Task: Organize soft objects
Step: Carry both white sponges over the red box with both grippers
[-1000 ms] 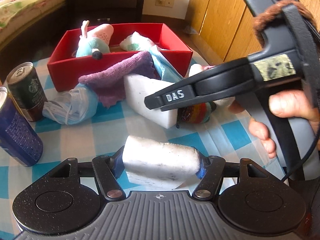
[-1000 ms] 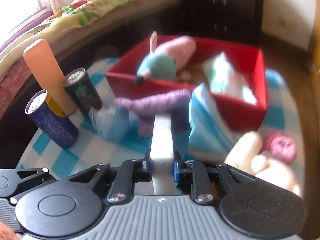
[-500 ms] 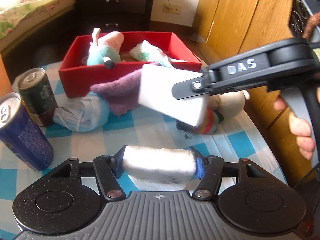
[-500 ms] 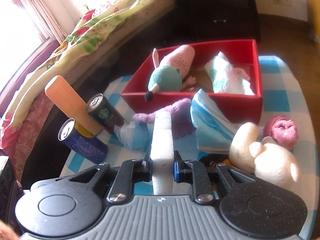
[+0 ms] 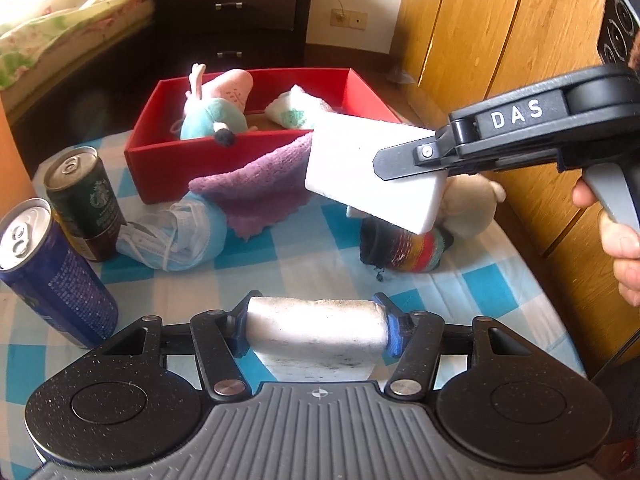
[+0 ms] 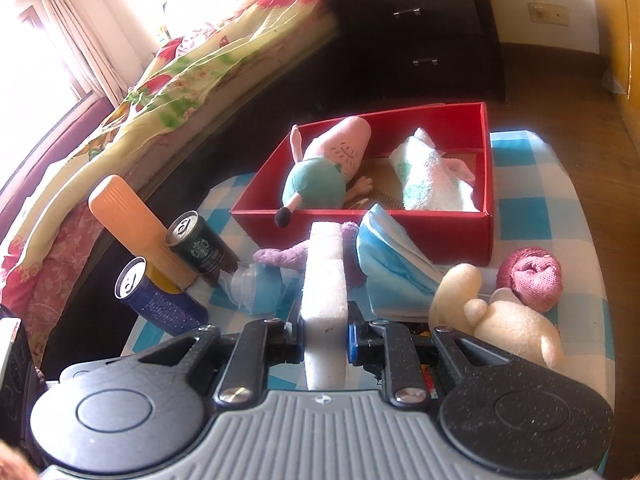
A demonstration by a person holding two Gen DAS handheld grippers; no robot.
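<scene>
My left gripper (image 5: pixel 316 326) is shut on a white sponge (image 5: pixel 316 332) low over the checked tablecloth. My right gripper (image 6: pixel 324 338) is shut on a second white sponge block (image 6: pixel 324 280); in the left wrist view that block (image 5: pixel 360 168) hangs in the air, in front of the red box (image 5: pixel 160 164). The box holds a pig plush (image 6: pixel 328 168) and a folded white towel (image 6: pixel 428 176). On the cloth lie a purple cloth (image 5: pixel 256 184), face masks (image 5: pixel 176 236), a striped sock (image 5: pixel 404 248), a cream plush (image 6: pixel 496 312) and a pink yarn ball (image 6: pixel 532 272).
Two drink cans (image 5: pixel 84 200) (image 5: pixel 48 272) and an orange block (image 6: pixel 132 224) stand at the table's left edge. A blue mask pack (image 6: pixel 396 268) leans on the box front. A wooden wardrobe (image 5: pixel 500 40) is on the right; a bed and dark drawers lie behind.
My right gripper has lifted its white sponge block off the table and raised it toward the red box. My left gripper has kept its sponge and pulled back slightly.
</scene>
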